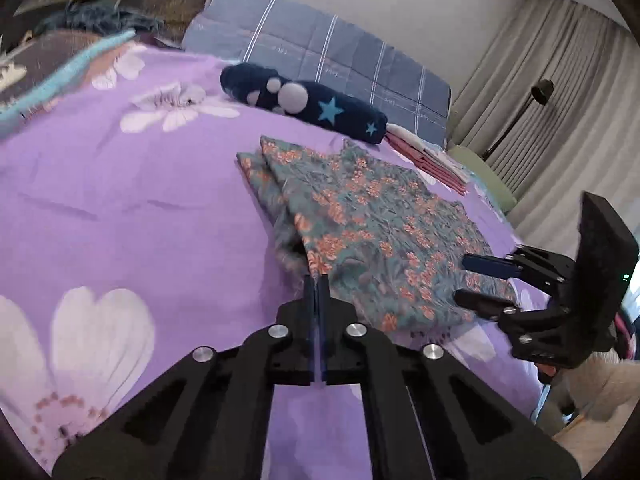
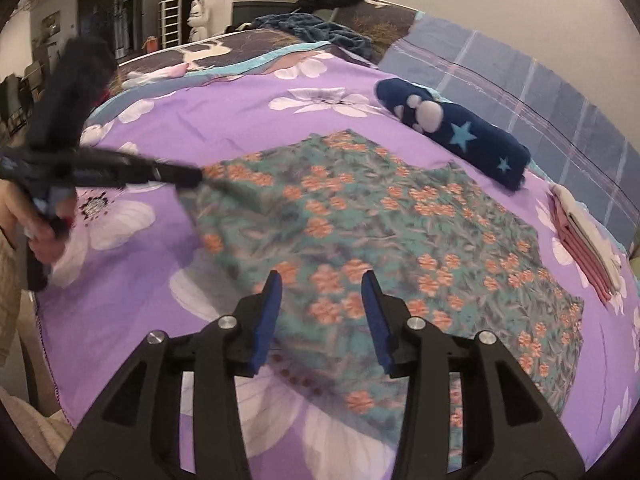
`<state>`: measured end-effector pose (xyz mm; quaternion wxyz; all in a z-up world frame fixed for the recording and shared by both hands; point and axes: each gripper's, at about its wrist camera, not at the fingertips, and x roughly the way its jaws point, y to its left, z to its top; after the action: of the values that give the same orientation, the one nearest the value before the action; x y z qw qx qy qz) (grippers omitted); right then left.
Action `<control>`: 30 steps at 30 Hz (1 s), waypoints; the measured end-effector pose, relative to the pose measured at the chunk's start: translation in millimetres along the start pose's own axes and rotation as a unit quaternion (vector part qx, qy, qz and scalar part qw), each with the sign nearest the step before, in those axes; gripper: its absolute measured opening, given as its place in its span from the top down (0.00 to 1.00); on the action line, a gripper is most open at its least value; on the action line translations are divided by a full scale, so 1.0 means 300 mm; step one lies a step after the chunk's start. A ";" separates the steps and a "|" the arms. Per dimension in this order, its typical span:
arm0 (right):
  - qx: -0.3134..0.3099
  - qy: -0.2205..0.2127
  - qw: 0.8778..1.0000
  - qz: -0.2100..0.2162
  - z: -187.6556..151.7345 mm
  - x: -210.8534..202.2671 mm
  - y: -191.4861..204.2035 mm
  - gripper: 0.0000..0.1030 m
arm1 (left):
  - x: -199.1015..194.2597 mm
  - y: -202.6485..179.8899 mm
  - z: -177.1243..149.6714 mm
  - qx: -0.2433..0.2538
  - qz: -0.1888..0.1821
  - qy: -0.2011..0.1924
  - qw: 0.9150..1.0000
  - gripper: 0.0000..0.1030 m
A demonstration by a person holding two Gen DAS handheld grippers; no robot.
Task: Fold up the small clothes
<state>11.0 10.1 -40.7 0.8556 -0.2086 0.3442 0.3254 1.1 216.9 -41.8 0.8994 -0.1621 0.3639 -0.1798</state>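
Bedding filled both views: a purple sheet printed with large white flowers, and on it the task's garment, a teal cloth with orange blossoms.

Going left to right through the left wrist view, the sheet lay bare on the left. At the centre the left gripper had its two blue pads pressed together, its tips at the near corner of the floral cloth — whether a fold of fabric was pinched between them could not be told. The cloth lay folded over itself, a lower layer showing along its left edge. Behind it rested a dark blue bundle with stars and pale paw marks, and beyond that a blue checked pillow. Right of the cloth sat a small stack of pink and white folded things. At the far right the right gripper reached in over the cloth's edge, its fingers apart.

In the right wrist view, a hand at the left edge held the left gripper, which was blurred, its tip at the cloth's left corner. The floral cloth spread across the middle. The right gripper hovered over its near part with jaws parted and nothing between the pads but the cloth lying underneath. Further right lay the blue bundle and the pink stack.
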 end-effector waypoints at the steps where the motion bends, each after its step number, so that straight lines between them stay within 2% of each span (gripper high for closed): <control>1: -0.011 -0.001 1.000 0.005 0.004 0.011 0.025 0.58 | -0.005 0.000 -0.018 0.003 0.017 0.006 1.000 1.00; 3: -0.044 -0.001 0.999 0.010 0.011 0.046 0.092 0.57 | 0.007 0.025 -0.051 0.005 0.050 0.023 0.998 1.00; 6: -0.085 0.002 0.996 0.010 0.013 0.109 0.192 0.57 | 0.018 0.101 -0.094 -0.041 0.063 0.033 0.997 1.00; 9: -0.132 0.000 0.990 -0.042 0.005 0.168 0.281 0.56 | -0.010 0.132 -0.094 -0.051 0.068 0.020 0.996 0.98; 11: -0.151 -0.004 0.986 -0.070 0.009 0.202 0.311 0.55 | -0.022 0.131 -0.072 -0.045 0.063 0.011 0.997 0.79; 13: -0.158 -0.008 0.983 -0.090 0.022 0.232 0.324 0.55 | -0.011 0.125 -0.032 -0.030 0.055 0.003 0.998 0.72; 16: -0.164 -0.017 0.978 -0.125 0.049 0.272 0.343 0.55 | 0.049 0.133 0.040 -0.022 0.018 0.014 1.000 0.61; 17: -0.162 -0.014 0.979 -0.126 0.064 0.290 0.352 0.65 | 0.080 0.139 0.064 -0.022 0.001 0.023 0.999 0.55; 18: -0.161 -0.010 0.979 -0.123 0.074 0.302 0.357 0.75 | 0.125 0.149 0.094 -0.023 -0.024 0.038 0.999 0.52; 19: -0.162 -0.005 0.979 -0.122 0.081 0.315 0.365 0.91 | 0.156 0.155 0.112 -0.027 -0.033 0.045 0.998 0.52; 22: -0.143 -0.012 0.983 -0.117 0.096 0.306 0.359 0.96 | 0.274 0.198 0.175 -0.062 -0.081 0.084 0.991 0.52; 25: -0.104 -0.038 0.988 -0.104 0.119 0.239 0.325 0.96 | 0.368 0.238 0.230 -0.096 -0.114 0.094 0.984 0.53; 27: -0.109 -0.038 0.988 -0.104 0.124 0.234 0.322 0.96 | 0.413 0.262 0.263 -0.119 -0.127 0.094 0.980 0.61; 29: -0.106 -0.026 0.990 -0.094 0.116 0.254 0.320 0.96 | 0.463 0.298 0.290 -0.159 -0.121 0.092 0.975 0.83; 30: -0.104 -0.018 0.990 -0.089 0.110 0.269 0.320 0.96 | 0.479 0.313 0.299 -0.177 -0.122 0.089 0.972 0.89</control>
<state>3.1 129.8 -89.6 0.8609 -0.3206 0.2731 0.2855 180.6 250.7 -105.9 0.7914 -0.3457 0.4461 -0.2348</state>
